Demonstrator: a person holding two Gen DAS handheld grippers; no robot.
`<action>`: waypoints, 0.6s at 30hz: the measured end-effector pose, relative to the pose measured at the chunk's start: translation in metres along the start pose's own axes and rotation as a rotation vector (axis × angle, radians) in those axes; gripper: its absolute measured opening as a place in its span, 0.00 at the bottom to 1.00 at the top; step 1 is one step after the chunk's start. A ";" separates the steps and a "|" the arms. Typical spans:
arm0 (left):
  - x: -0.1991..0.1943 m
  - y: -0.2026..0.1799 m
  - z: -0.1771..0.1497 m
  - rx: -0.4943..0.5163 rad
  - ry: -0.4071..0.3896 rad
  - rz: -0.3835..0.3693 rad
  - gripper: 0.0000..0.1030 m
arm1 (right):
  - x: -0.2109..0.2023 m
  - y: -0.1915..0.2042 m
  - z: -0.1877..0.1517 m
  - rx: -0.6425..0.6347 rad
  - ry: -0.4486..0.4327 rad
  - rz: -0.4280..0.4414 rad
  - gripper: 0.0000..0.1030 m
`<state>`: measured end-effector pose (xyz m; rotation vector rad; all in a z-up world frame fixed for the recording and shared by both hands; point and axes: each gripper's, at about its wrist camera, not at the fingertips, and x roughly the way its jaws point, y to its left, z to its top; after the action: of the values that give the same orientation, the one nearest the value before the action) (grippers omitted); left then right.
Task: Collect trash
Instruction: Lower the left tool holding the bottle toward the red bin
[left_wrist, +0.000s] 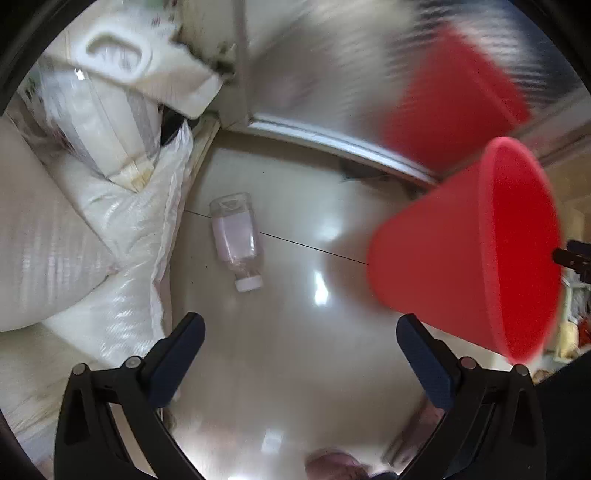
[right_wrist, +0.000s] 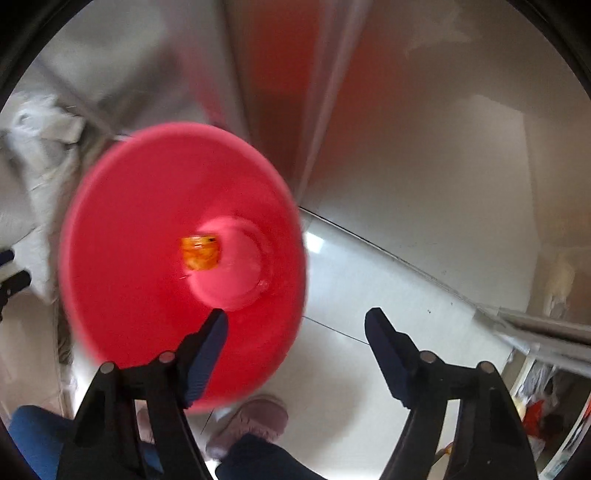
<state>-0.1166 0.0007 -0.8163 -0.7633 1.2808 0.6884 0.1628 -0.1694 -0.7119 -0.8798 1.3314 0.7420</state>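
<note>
Left wrist view: the left gripper (left_wrist: 301, 354) gapes empty above bare glossy floor (left_wrist: 295, 369), clear plastic bottle (left_wrist: 236, 240) lying beside white woven sacks (left_wrist: 122, 229). Right gripper (right_wrist: 295, 354) stands open, one finger (right_wrist: 207, 354) over the red plastic bucket (right_wrist: 147, 229) rim.

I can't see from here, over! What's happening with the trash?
Left gripper open, empty, above clear bottle lying on floor. Right gripper open, empty, over red bucket; orange scrap inside. Nothing blocking the bottle.
</note>
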 end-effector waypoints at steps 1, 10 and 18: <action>0.012 0.004 0.000 -0.005 -0.005 -0.007 1.00 | 0.009 -0.002 0.002 0.023 0.009 -0.009 0.60; 0.101 0.019 0.010 -0.045 -0.032 0.013 1.00 | 0.041 0.008 -0.005 0.054 0.024 0.095 0.11; 0.156 0.030 0.029 -0.051 -0.018 0.100 1.00 | 0.033 0.011 -0.013 0.013 -0.016 0.086 0.08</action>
<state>-0.0998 0.0461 -0.9706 -0.7370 1.2954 0.8095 0.1505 -0.1769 -0.7459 -0.8082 1.3653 0.8044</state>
